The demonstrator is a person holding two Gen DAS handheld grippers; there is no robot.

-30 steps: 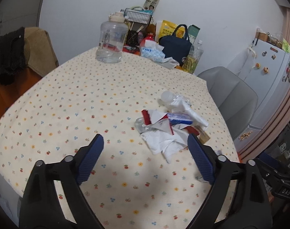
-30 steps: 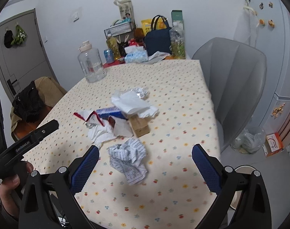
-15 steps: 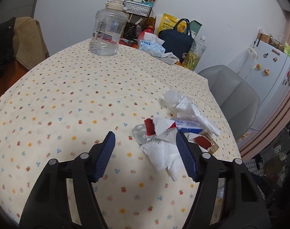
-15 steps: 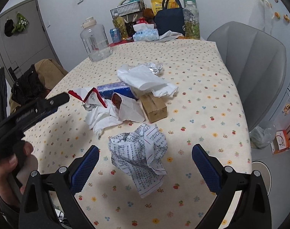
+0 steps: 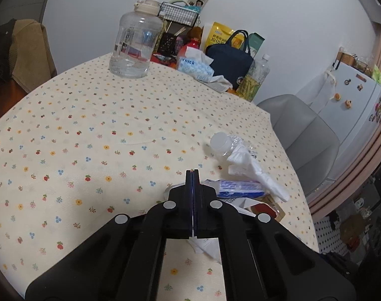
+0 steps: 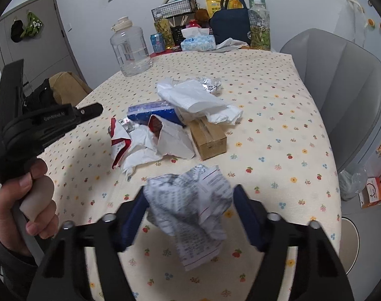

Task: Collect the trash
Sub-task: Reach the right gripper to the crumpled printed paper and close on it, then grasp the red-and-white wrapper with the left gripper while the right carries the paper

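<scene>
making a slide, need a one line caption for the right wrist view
Right gripper closes on a crumpled printed paper beside the trash pile on a floral tablecloth.

Dim, even light; fisheye-warped edges

A table in a flower-dotted cloth fills the room's middle. A grey chair stands at its right, a white fridge beyond. Plain white wall far behind; grey door far left.
</scene>
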